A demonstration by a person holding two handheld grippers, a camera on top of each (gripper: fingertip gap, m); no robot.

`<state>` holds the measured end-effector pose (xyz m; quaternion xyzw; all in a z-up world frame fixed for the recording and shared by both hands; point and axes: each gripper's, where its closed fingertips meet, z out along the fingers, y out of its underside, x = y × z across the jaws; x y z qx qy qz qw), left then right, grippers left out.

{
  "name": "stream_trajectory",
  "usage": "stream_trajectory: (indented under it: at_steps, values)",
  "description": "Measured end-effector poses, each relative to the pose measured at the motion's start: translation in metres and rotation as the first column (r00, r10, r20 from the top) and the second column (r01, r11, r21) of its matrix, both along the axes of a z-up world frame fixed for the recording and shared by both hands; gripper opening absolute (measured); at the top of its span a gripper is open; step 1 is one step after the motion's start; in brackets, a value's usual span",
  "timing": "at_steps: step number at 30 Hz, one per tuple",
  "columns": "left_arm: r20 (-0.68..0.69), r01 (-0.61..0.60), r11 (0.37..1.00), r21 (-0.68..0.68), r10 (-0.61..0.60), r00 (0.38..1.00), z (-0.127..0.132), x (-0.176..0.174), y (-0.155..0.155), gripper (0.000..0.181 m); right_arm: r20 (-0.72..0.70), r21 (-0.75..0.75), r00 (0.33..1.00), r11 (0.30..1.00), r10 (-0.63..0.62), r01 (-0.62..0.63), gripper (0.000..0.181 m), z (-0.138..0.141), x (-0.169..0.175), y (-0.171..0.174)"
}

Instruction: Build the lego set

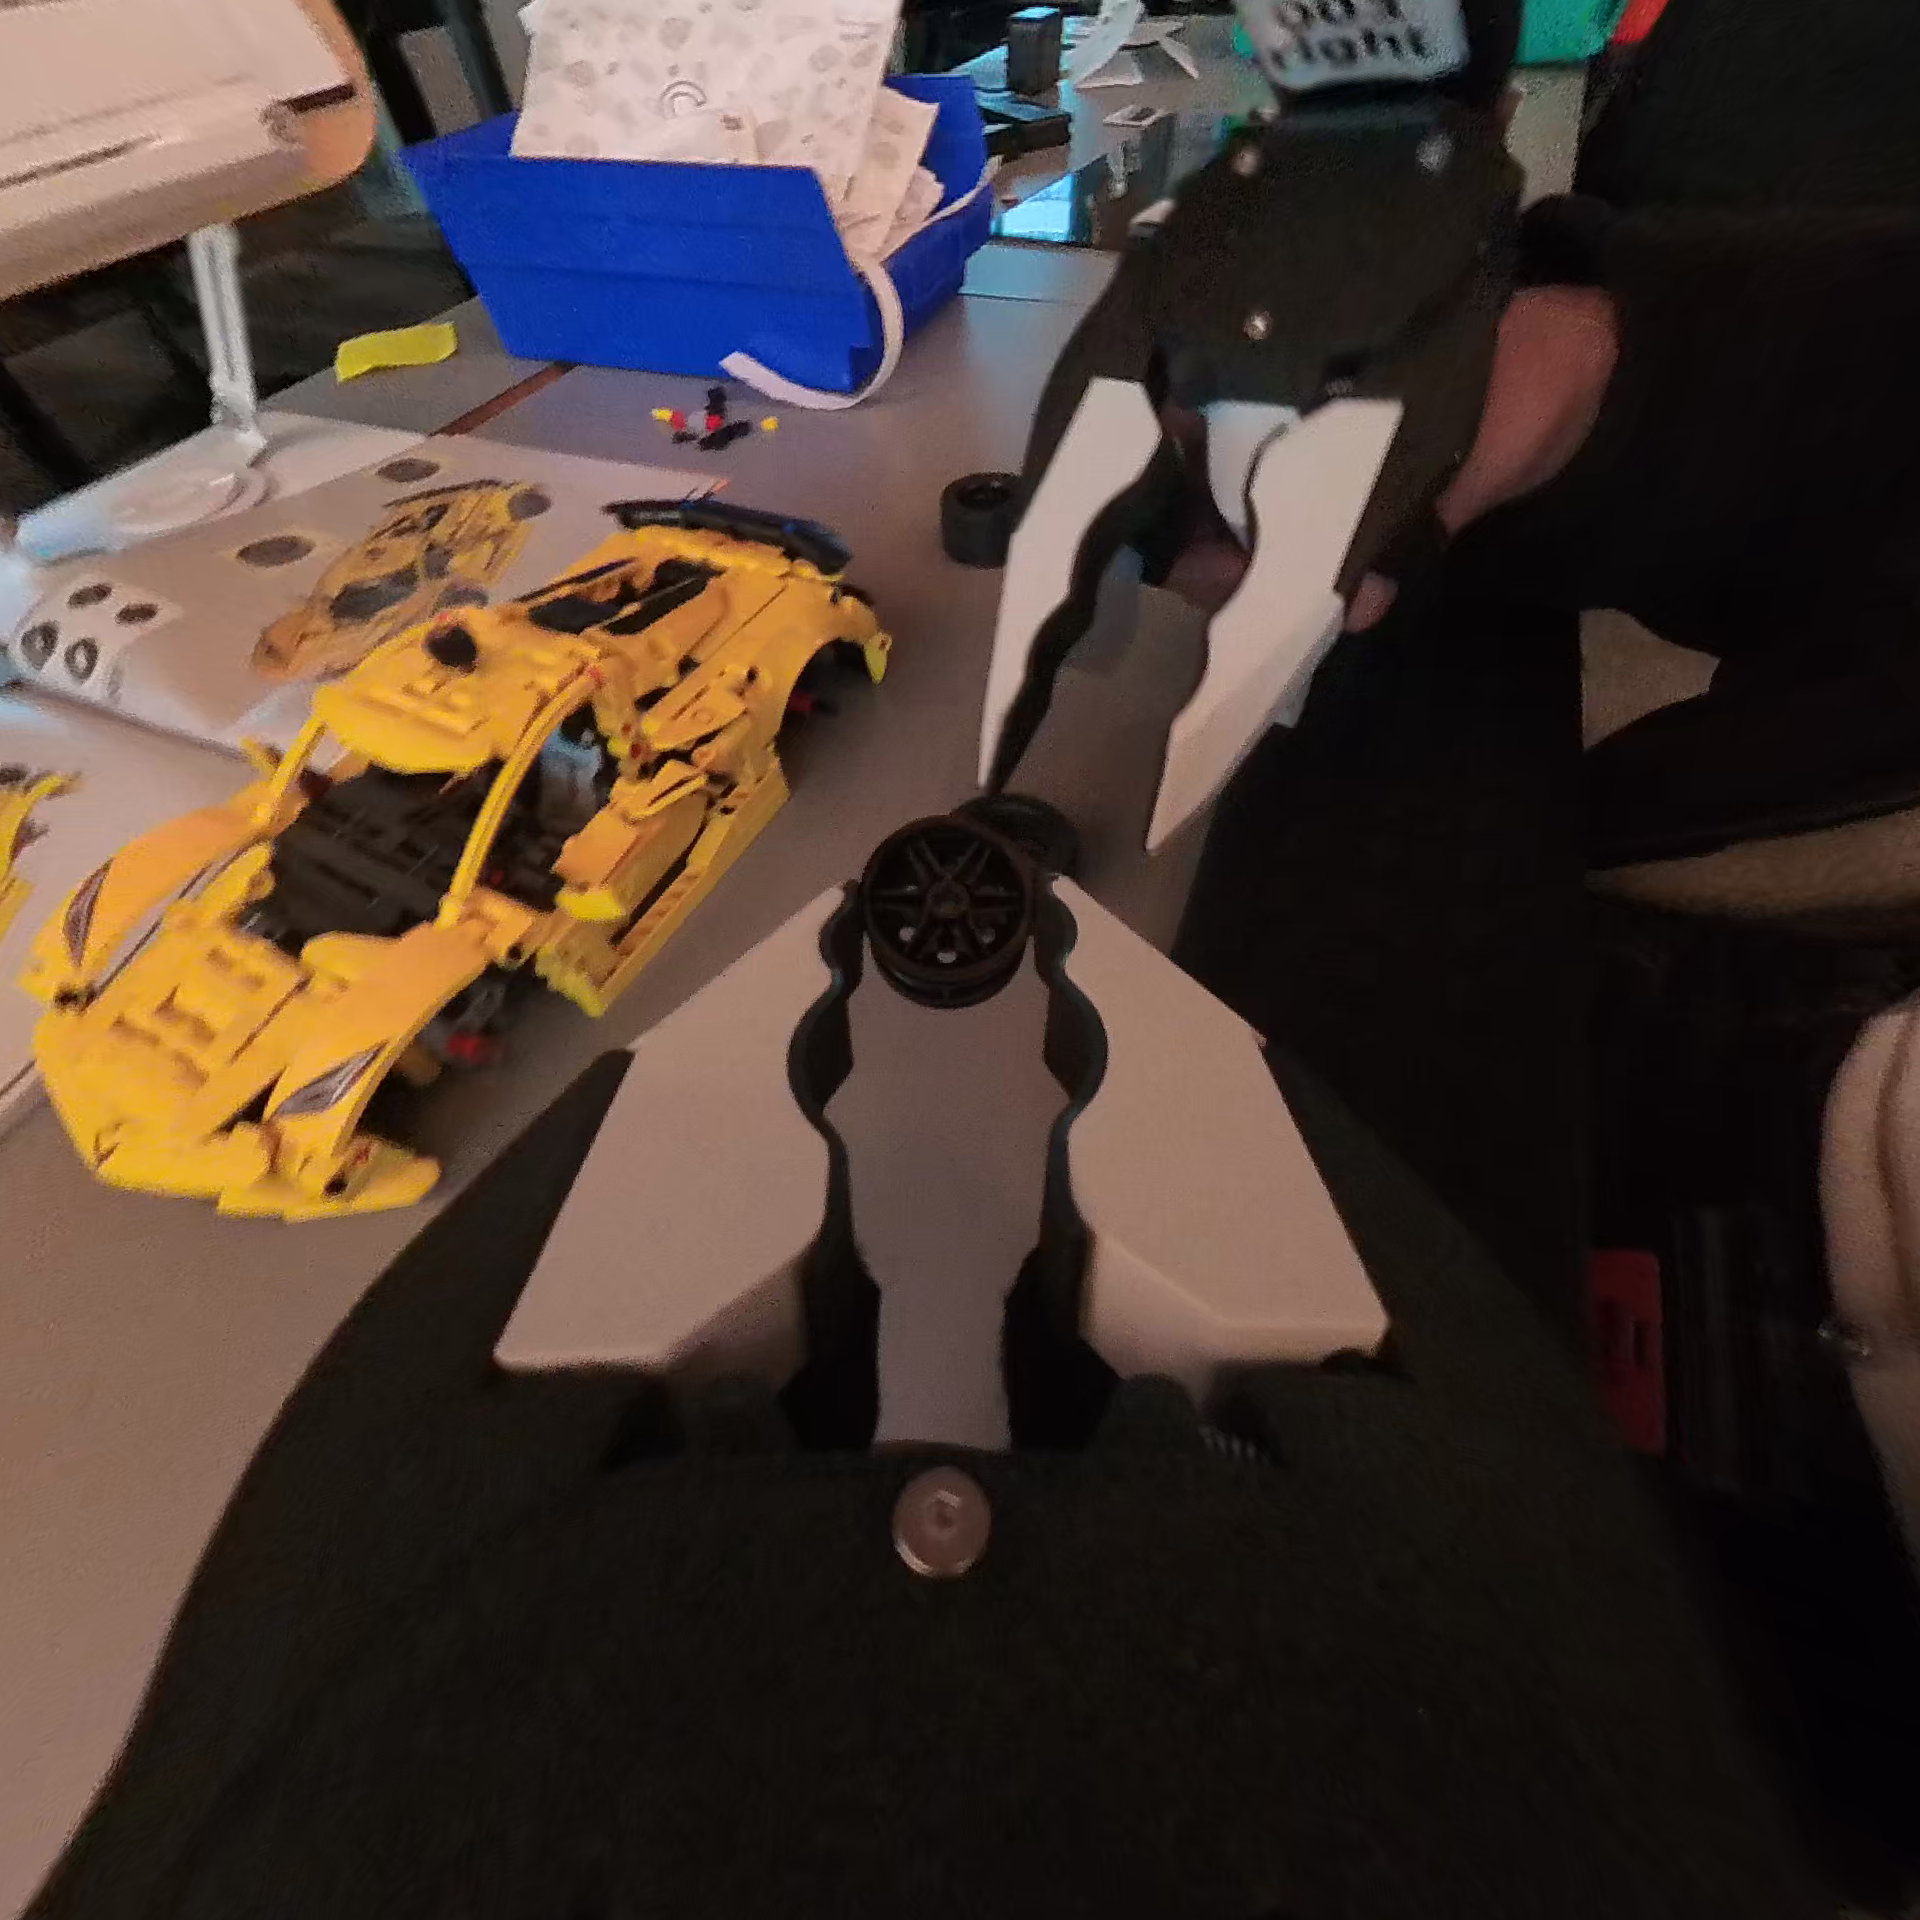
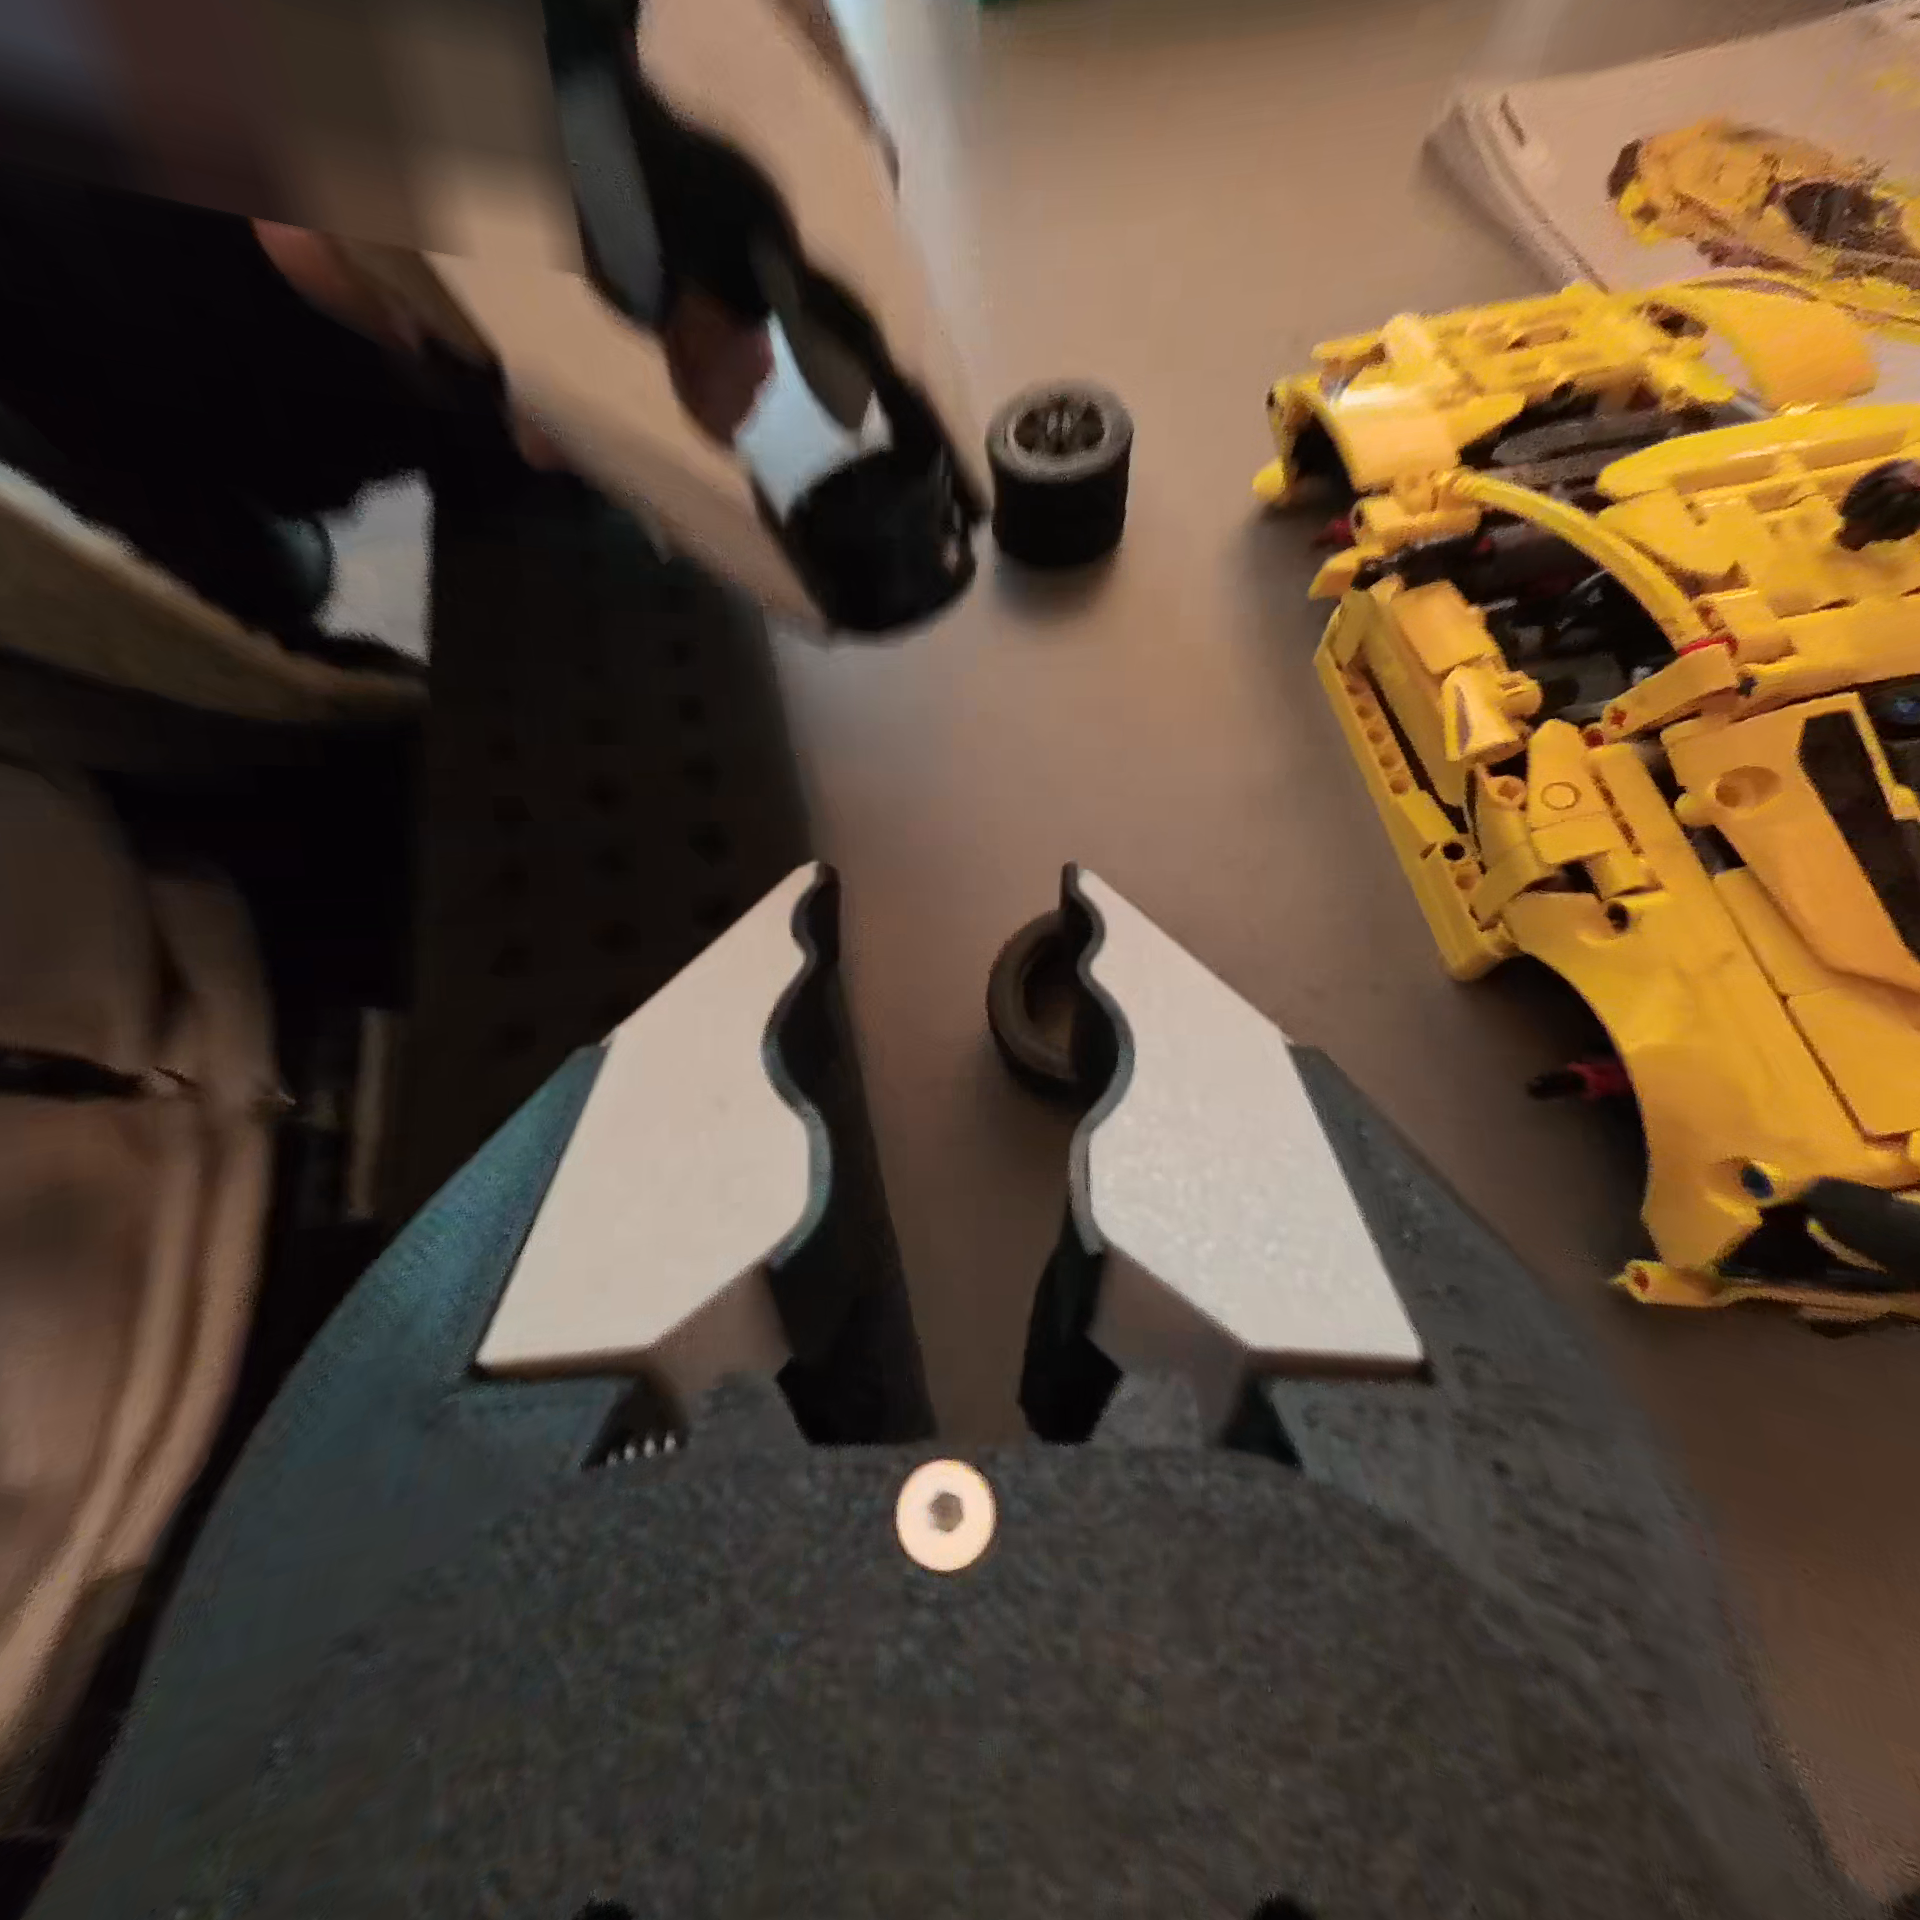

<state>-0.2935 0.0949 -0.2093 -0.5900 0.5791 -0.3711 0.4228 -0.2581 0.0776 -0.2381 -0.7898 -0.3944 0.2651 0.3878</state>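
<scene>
A black spoked wheel rim [image 1: 945, 928] is pinched at the very tips of the left gripper [image 1: 948, 914], its spoked face turned back toward the camera and its axle line running along the fingers, above the near edge of the table [image 1: 904, 468]. A loose black tyre [image 2: 1029, 1003] is seen in the right wrist view lying on the table, partly hidden behind the right-hand finger of the right gripper [image 2: 948, 894], whose fingers are spread apart with nothing between them (whether the finger touches the tyre cannot be told). The yellow car model [image 1: 416, 883] is set farther in on the table, its long axis running diagonally from near left to far right in the left wrist view, nose nearest that camera, roof opened and wheel arches unfilled. A complete wheel [image 2: 1060, 473] with tyre fitted is stood on the table beyond the two grippers. Printed instruction sheets [image 1: 343, 551] are spread under and behind the car toward the far left edge, a small scatter of coloured pieces [image 1: 712, 418] is left near the far edge, and a blue bin [image 1: 707, 260] stuffed with paper is placed behind them. The room beyond is dim and blurred.
</scene>
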Motion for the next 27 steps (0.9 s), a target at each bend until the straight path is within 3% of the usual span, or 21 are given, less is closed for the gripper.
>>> stream_trajectory:
  at_steps: [2,4,6,9,10,12,16,19,22,24,27]
  values:
    - [-0.001,0.036,0.997,0.069,-0.036,0.999,-0.001,0.016,-0.006,0.033,-0.145,-0.092,0.988,0.995,-0.045,0.032,0.041,0.013,-0.003,0.003]
    - [-0.021,0.059,0.985,0.161,-0.057,0.998,-0.003,0.032,-0.010,0.033,-0.312,-0.262,0.943,0.964,-0.119,0.035,0.026,0.020,-0.005,0.006]
    - [-0.055,0.048,0.963,0.266,-0.034,0.998,-0.007,0.043,-0.006,0.033,-0.460,-0.413,0.868,0.911,-0.187,-0.022,0.039,0.027,-0.002,0.006]
    - [-0.143,0.085,0.931,0.354,-0.036,0.989,-0.020,0.055,-0.005,0.033,-0.468,-0.469,0.852,0.883,-0.236,-0.012,0.041,0.017,0.009,0.009]
    - [-0.146,0.086,0.922,0.378,-0.033,0.989,-0.021,0.059,-0.004,0.033,-0.465,-0.472,0.849,0.882,-0.250,0.001,0.041,0.015,0.011,0.010]
    - [-0.121,0.096,0.921,0.377,-0.054,0.991,-0.020,0.064,-0.008,0.034,-0.436,-0.476,0.859,0.879,-0.270,0.036,0.022,0.008,0.018,0.012]
    - [-0.093,0.084,0.928,0.363,-0.054,0.994,-0.019,0.067,-0.009,0.033,-0.464,-0.477,0.840,0.878,-0.282,0.031,0.020,0.006,0.019,0.014]
    - [-0.087,0.068,0.943,0.325,-0.042,0.995,-0.026,0.069,-0.007,0.034,-0.383,-0.491,0.862,0.864,-0.331,0.113,0.019,0.000,0.025,0.016]
    - [-0.184,0.082,0.943,0.323,-0.023,0.983,-0.044,0.073,-0.005,0.034,-0.109,-0.401,0.928,0.870,-0.355,0.286,0.019,-0.016,0.034,0.016]
    - [-0.243,0.098,0.941,0.323,-0.018,0.970,-0.054,0.074,-0.008,0.034,0.038,-0.359,0.933,0.867,-0.357,0.346,0.019,-0.022,0.037,0.013]
    - [-0.240,0.099,0.969,0.228,-0.043,0.970,-0.054,0.072,-0.011,0.034,0.115,-0.376,0.924,0.845,-0.366,0.381,0.019,-0.022,0.036,0.010]
